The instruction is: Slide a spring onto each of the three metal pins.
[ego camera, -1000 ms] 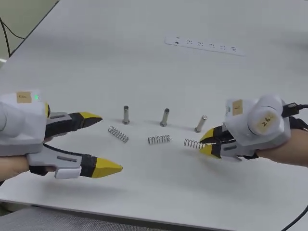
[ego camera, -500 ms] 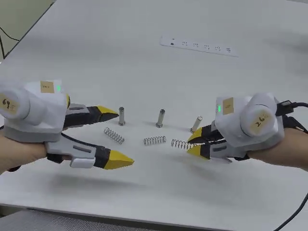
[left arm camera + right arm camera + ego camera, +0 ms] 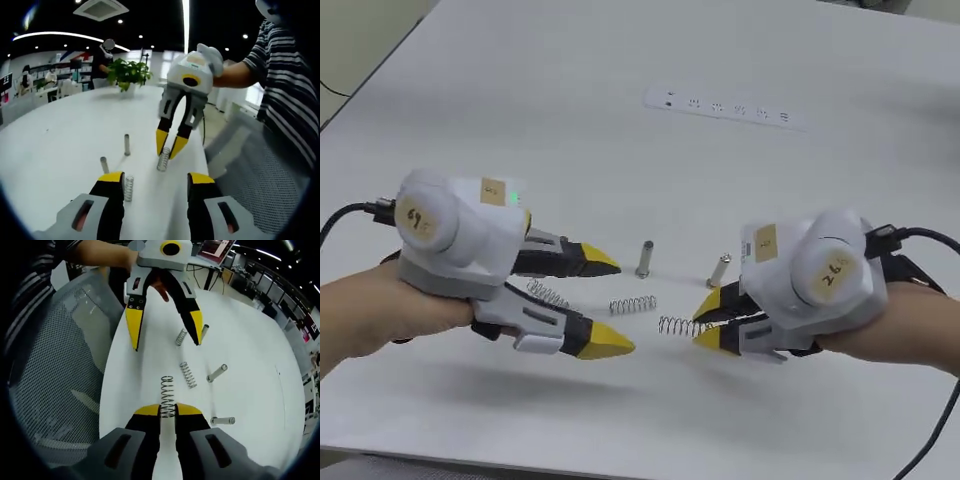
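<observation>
Steel stuff first: held spring (image 3: pixel 675 326) is pinched by 1 end in the right gripper (image 3: pixel 706 322). Its jaws are pressed onto it, and the rest of the coil sticks out past the yellow tips toward the left gripper (image 3: pixel 623 307). Can't tell if the free end touches the table (image 3: pixel 520 120).

The other 2 springs lie flat on the table. Mid spring (image 3: pixel 633 304) sits between the 2 grippers. Last spring (image 3: pixel 548 293) is partly hidden behind the left gripper's upper jaw in the head view.

All 3 pins stand upright in a row just behind the springs, none of them wearing a spring yet. Mid pin (image 3: pixel 644 258) is just beyond the mid spring. Right pin (image 3: pixel 719 269) is near the right gripper's tips. The 3rd pin (image 3: pixel 204 333) shows up in the right gripper view, right beside 1 jaw of the left gripper.

Left gripper is spread wide, holding nothing, hanging over the table with its tips facing the right one.

Table is white, with a power strip (image 3: pixel 725 107) well back from the pins. Left gripper view also catches a potted plant (image 3: pixel 129 75) at the far end of the table and a striped sleeve (image 3: pixel 285 85) behind the right gripper.
</observation>
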Available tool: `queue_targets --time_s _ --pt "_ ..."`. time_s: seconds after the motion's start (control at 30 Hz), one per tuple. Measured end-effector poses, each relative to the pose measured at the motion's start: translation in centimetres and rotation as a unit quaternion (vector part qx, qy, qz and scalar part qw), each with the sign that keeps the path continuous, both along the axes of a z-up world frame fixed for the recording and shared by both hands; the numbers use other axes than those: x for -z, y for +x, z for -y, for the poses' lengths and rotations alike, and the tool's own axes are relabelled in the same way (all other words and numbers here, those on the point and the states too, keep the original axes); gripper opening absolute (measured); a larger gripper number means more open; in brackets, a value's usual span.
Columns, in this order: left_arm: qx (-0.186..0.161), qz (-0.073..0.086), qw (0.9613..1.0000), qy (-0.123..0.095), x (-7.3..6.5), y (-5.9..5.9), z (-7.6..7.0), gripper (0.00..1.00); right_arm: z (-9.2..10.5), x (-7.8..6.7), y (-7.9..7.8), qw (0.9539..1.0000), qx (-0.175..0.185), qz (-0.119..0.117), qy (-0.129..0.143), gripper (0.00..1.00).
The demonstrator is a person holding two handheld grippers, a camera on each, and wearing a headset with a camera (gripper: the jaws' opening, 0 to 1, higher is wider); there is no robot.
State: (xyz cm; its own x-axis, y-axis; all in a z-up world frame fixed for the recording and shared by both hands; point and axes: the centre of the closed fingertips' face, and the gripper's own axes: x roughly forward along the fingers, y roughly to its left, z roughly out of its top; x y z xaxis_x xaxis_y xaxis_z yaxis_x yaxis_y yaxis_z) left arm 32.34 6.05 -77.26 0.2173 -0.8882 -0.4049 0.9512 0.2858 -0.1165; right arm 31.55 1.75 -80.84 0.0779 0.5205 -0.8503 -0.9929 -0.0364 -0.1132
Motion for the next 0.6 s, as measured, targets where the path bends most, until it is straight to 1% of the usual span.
queue_targets --time_s 0.1,0.23,0.33,0.43,0.53,0.57,0.6 --pt "0.005 -0.003 0.9999 -0.010 0.0 0.1 0.8 0.40 -0.2 -0.2 0.1 1.0000 -0.003 0.003 0.000 0.07" --pt "0.013 0.002 0.9999 -0.010 0.4 -0.1 1.6 0.36 -0.3 -0.9 0.2 1.0000 -0.003 0.002 0.006 0.07" --pt "0.015 0.005 0.9997 -0.020 0.4 -0.2 2.1 0.32 -0.5 -1.4 0.1 0.9999 -0.001 -0.001 0.014 0.07" --pt "0.016 0.010 0.9995 -0.027 0.5 -0.1 2.4 0.26 -0.6 -1.4 0.1 0.9999 -0.002 -0.002 0.015 0.07" --pt "0.016 0.007 0.9992 -0.037 0.4 -0.2 2.9 0.23 -0.7 -1.5 0.1 0.9998 -0.002 -0.007 0.019 0.07" --pt "0.017 0.008 0.9991 -0.039 0.4 -0.3 3.0 0.23 -0.7 -1.5 0.1 0.9998 -0.001 -0.007 0.020 0.07" --pt "0.018 0.012 0.9989 -0.041 0.3 -0.3 3.2 0.21 -0.7 -1.6 0.1 0.9998 -0.003 -0.007 0.019 0.07"
